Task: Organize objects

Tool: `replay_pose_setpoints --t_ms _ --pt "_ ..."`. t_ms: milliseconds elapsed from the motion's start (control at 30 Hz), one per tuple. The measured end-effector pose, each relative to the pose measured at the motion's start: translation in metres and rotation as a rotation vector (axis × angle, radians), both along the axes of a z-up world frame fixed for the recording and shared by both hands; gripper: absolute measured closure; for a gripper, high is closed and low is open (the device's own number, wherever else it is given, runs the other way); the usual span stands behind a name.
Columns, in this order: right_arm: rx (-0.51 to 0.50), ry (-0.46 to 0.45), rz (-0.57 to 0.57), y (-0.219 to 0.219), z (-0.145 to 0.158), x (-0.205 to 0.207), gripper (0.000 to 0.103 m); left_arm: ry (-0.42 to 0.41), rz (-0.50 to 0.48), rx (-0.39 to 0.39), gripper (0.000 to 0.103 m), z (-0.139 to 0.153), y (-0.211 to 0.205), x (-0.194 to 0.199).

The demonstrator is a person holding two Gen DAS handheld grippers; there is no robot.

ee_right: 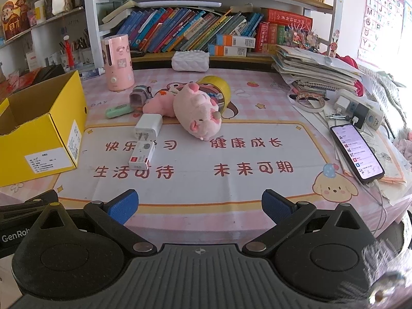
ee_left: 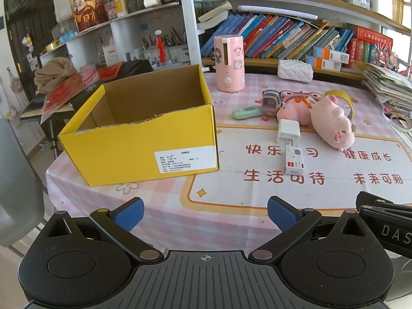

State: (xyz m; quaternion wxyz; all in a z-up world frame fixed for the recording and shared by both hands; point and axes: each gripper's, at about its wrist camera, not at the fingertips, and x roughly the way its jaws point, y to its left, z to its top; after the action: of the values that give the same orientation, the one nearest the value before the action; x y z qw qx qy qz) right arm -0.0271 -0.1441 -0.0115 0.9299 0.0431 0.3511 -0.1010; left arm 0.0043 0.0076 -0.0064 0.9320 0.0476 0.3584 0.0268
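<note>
An empty yellow cardboard box (ee_left: 144, 139) (ee_right: 38, 128) stands open at the table's left. To its right lie a pink plush pig (ee_left: 332, 122) (ee_right: 198, 113), a smaller pink plush (ee_left: 294, 112), a white charger (ee_left: 288, 131) (ee_right: 148, 126), a small white carton (ee_left: 294, 161) (ee_right: 141, 155), a mint green device (ee_left: 247, 112) (ee_right: 118, 110), a grey toy (ee_left: 270, 100) (ee_right: 139, 95) and a yellow tape roll (ee_left: 342, 100) (ee_right: 219, 87). My left gripper (ee_left: 205, 213) and right gripper (ee_right: 200, 207) hover open at the table's near edge, holding nothing.
A pink humidifier (ee_left: 229, 63) (ee_right: 118, 61) and a white quilted pouch (ee_left: 294, 70) (ee_right: 190, 60) stand at the back before bookshelves. At the right are a paper stack (ee_right: 316, 69), a power strip (ee_right: 360, 109) and a lit phone (ee_right: 356, 152). A grey chair (ee_left: 15, 185) is left.
</note>
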Motion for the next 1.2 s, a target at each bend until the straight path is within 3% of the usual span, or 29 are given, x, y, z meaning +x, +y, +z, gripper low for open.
replay_pose_setpoints --t_ms 667,1200 --pt "-0.007 -0.009 -0.002 0.019 0.006 -0.007 0.000 -0.004 -0.020 -0.045 0.001 0.002 0.022 -0.005" --pt "-0.037 -0.039 -0.021 -0.004 0.008 0.005 0.003 0.007 -0.080 -0.064 0.001 -0.002 0.001 0.012"
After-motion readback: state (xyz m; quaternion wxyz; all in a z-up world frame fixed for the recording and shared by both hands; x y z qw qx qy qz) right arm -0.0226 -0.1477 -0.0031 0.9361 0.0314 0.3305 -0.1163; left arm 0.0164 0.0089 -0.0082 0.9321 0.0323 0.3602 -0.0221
